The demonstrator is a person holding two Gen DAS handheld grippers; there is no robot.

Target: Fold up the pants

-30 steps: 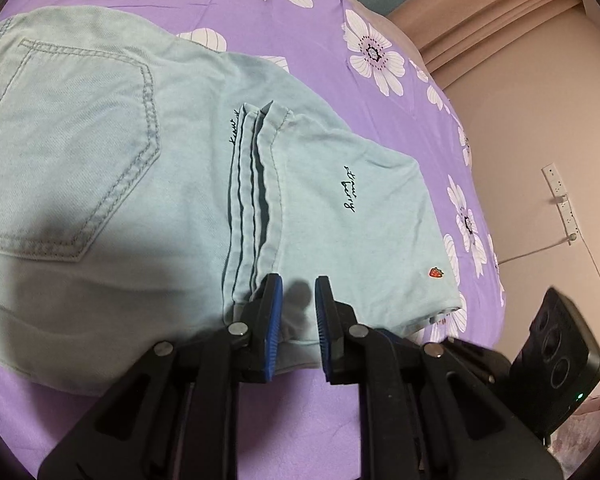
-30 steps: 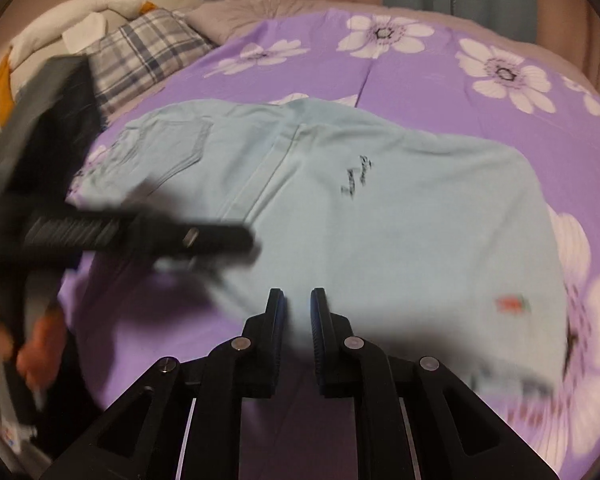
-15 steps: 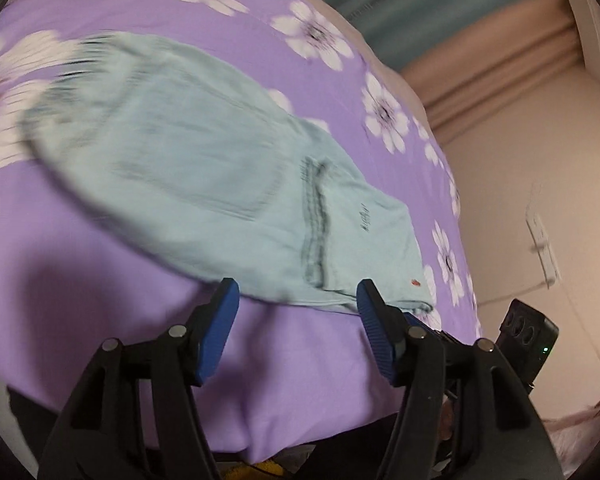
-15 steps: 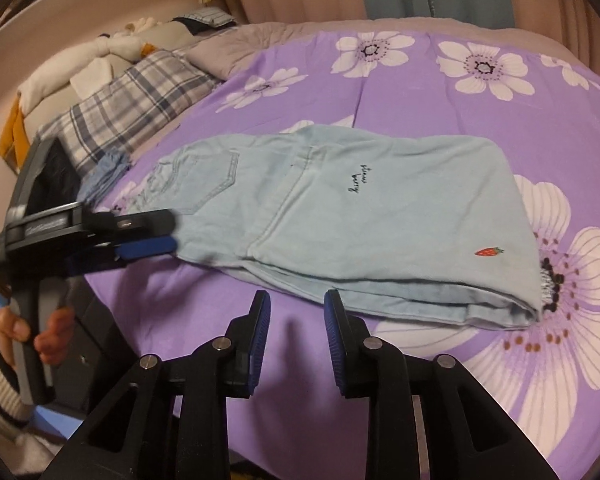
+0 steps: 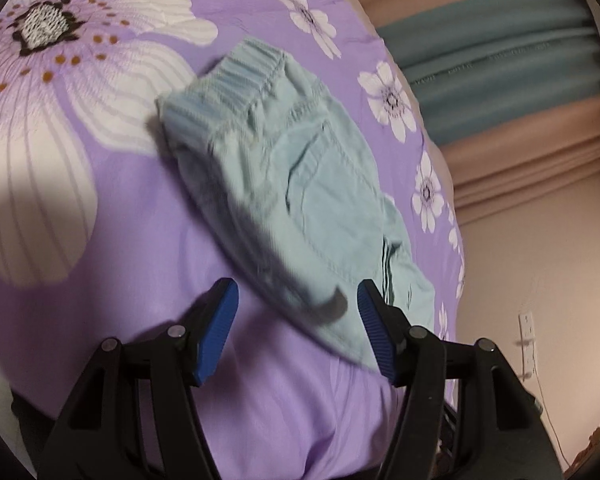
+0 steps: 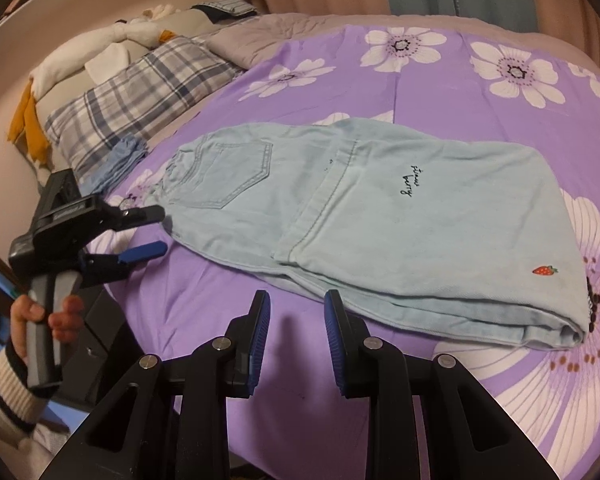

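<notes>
- The pants (image 6: 364, 216), pale blue denim, lie folded on the bed (image 6: 480, 92), their layered lower edge toward the right hand-held gripper and the waistband (image 5: 236, 76) at the far left end.
- The cloth appears soft and light, yet the stacked layers and stitched seams probably give it some body; it should drape when lifted rather than keep its shape, and it may slide on the smooth sheet.
- The thick waistband and the doubled fold edge (image 6: 556, 328) look like the firmest places to take hold, since a pinch there would catch every layer at once.
- The left hand-held gripper (image 6: 152, 232) stands about half open and holds nothing; it hovers just beside the waistband end, apparently clear of the cloth.
- The right hand-held gripper (image 6: 296, 312) is parted narrowly and is empty; it sits near the front edge of the pants, over bare sheet.
- The bed carries a purple sheet printed with large white flowers, soft and yielding underfoot of the cloth.
- A plaid pillow (image 6: 140, 104) and heaped bedding (image 6: 112, 48) lie at the head; curtains (image 5: 496, 68) and a wall socket (image 5: 527, 334) stand behind.
</notes>
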